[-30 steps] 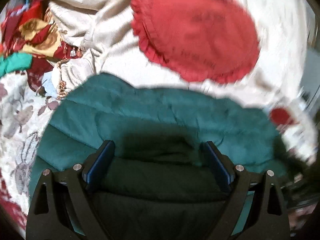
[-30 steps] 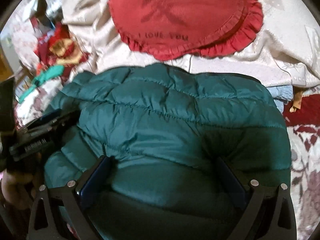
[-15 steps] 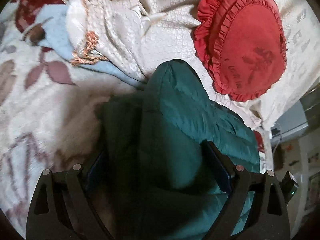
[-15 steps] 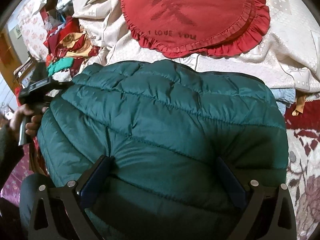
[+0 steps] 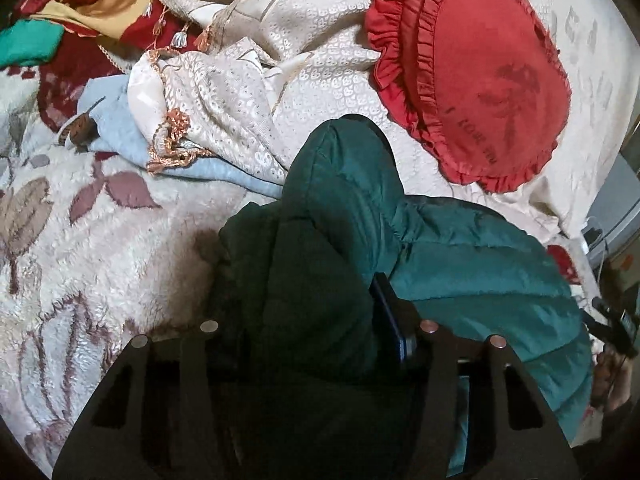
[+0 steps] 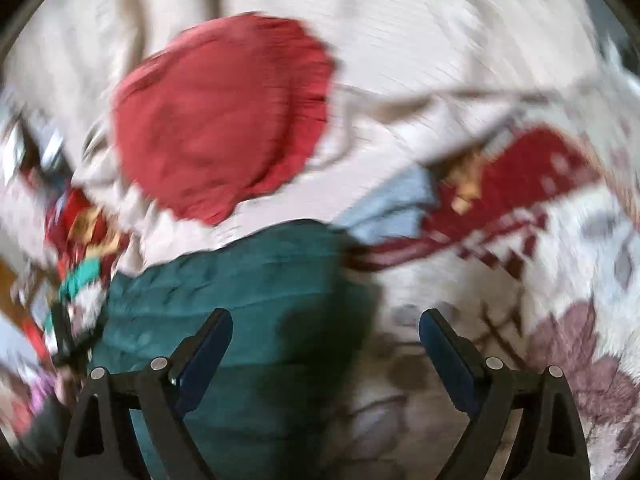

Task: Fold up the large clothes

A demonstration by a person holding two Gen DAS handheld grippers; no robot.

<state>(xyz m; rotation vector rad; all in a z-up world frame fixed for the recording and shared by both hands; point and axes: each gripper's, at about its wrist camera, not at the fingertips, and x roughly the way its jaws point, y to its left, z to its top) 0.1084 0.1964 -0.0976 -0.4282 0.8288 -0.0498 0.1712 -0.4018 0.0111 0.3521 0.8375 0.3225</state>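
A dark green quilted puffer jacket lies bunched on the bed. My left gripper is shut on a thick fold of the jacket; its left finger is buried in the cloth, and only the right blue pad shows. In the blurred right wrist view the jacket lies to the lower left. My right gripper is open and holds nothing, with its left finger over the jacket's edge and its right finger over the blanket.
A red frilled round cushion lies beyond the jacket on a cream bedspread. A floral fleece blanket is to the left. Light blue cloth and red-and-gold fabric are piled at the far left.
My left gripper has closed on a fold of the jacket. My right gripper has let the jacket go and swung fast to the right, over the jacket's edge and the blanket.
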